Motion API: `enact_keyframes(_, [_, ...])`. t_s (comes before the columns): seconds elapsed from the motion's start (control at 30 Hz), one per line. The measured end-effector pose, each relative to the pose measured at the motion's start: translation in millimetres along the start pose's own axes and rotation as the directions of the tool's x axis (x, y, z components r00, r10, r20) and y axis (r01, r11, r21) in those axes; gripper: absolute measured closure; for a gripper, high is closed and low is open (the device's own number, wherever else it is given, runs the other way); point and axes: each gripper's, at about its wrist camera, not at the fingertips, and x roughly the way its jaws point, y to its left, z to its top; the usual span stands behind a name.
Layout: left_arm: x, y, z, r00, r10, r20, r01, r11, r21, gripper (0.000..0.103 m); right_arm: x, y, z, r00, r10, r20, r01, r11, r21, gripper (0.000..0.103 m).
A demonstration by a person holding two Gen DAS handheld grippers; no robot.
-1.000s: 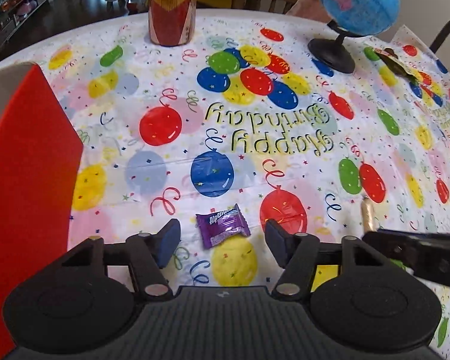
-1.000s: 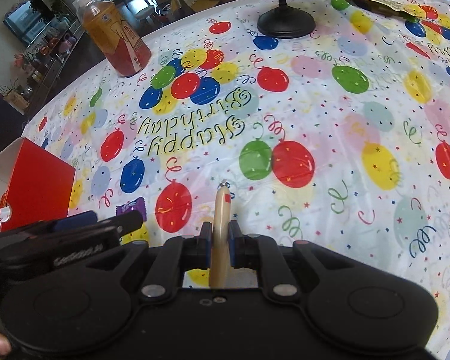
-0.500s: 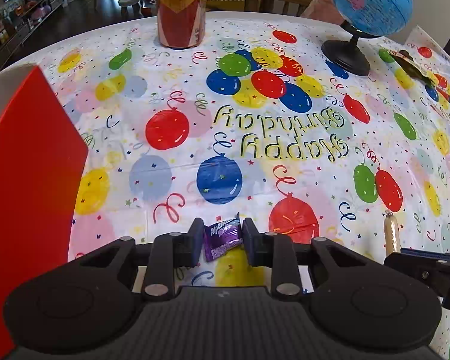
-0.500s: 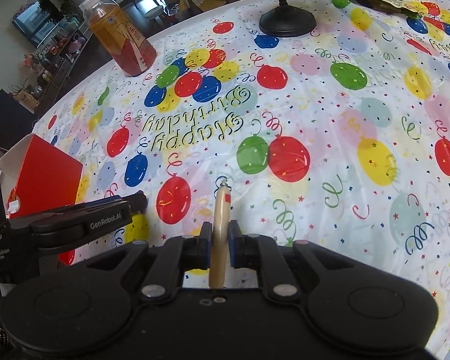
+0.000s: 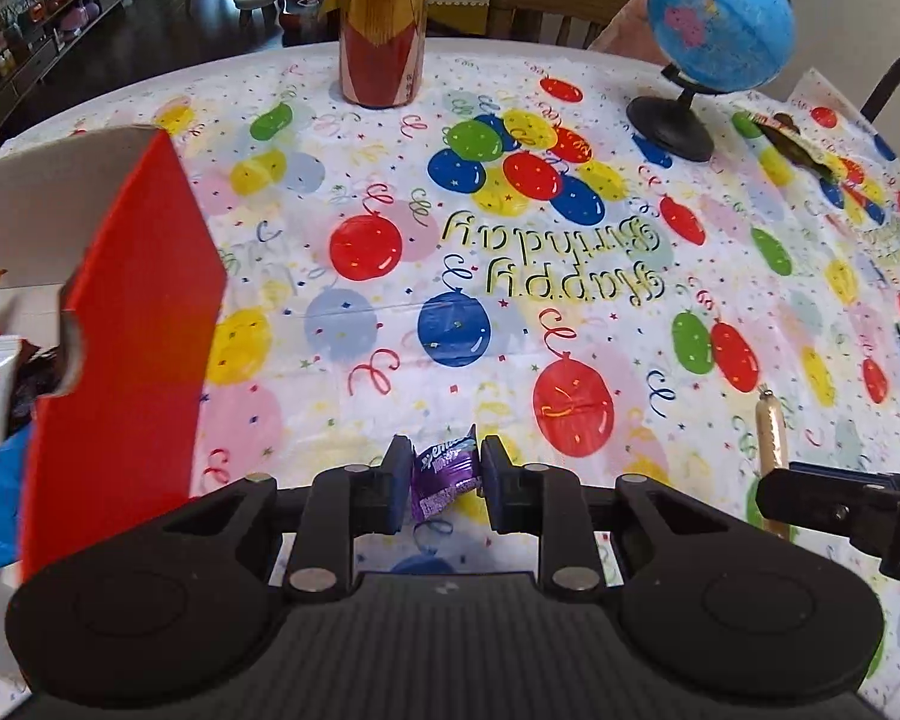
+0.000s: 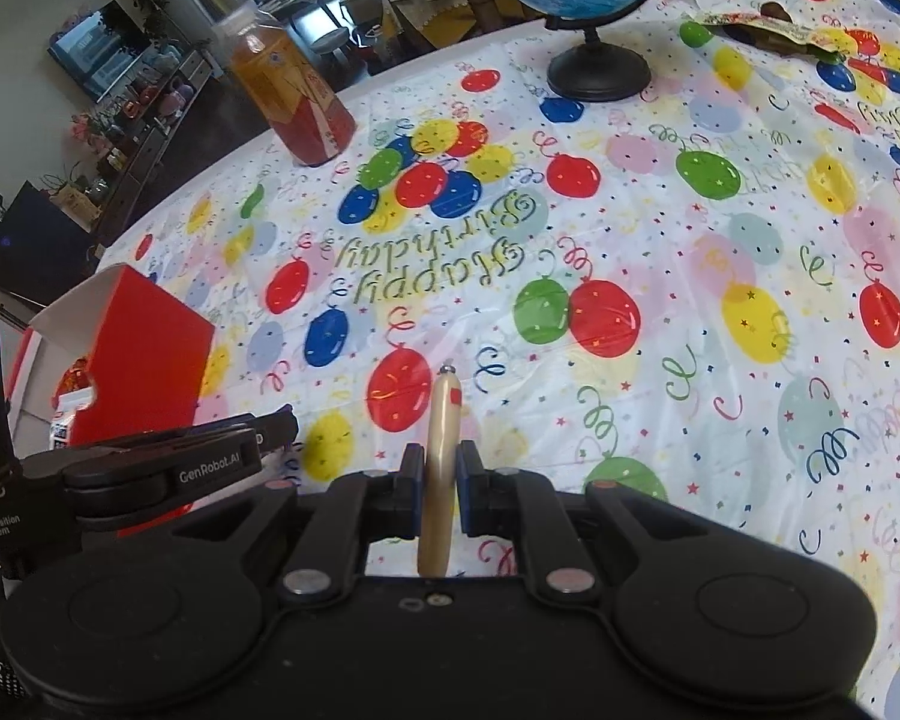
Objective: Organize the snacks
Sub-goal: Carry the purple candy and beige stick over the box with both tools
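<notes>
With both hand-held grippers closed, the left hand-held gripper on a purple candy and the right hand-held gripper on a sausage stick, each just right of the red box, both loads wanted carrying level over its open top.

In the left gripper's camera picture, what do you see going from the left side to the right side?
Red box → purple candy in the left gripper → sausage stick held by the right gripper.
</notes>
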Motion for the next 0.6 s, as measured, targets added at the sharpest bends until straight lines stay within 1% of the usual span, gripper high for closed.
enact_keyframes(0.17, [-28.7, 13.7, -3.3, 1.0, -0.022, 0.017, 0.022, 1.0, -0.013, 0.079, -16.9, 20.5, -3.6, 0.999, 0.016, 0.028, -0.016, 1.0, -0.016, 0.094])
enact_keyframes(0.4, [-74.9, 38.1, -4.9, 0.996, -0.053, 0.07, 0.054, 0.999, -0.008, 0.079, -34.9, 59.7, -5.2, 0.997, 0.045, 0.063, -0.041, 0.998, -0.055, 0.094])
enact_keyframes(0.6, [-108.5, 66.0, -1.9, 0.991, -0.049, 0.126, 0.049, 0.999, -0.002, 0.079, -39.5, 101.8, -1.7, 0.994, 0.075, 0.085, -0.066, 0.993, -0.1, 0.094])
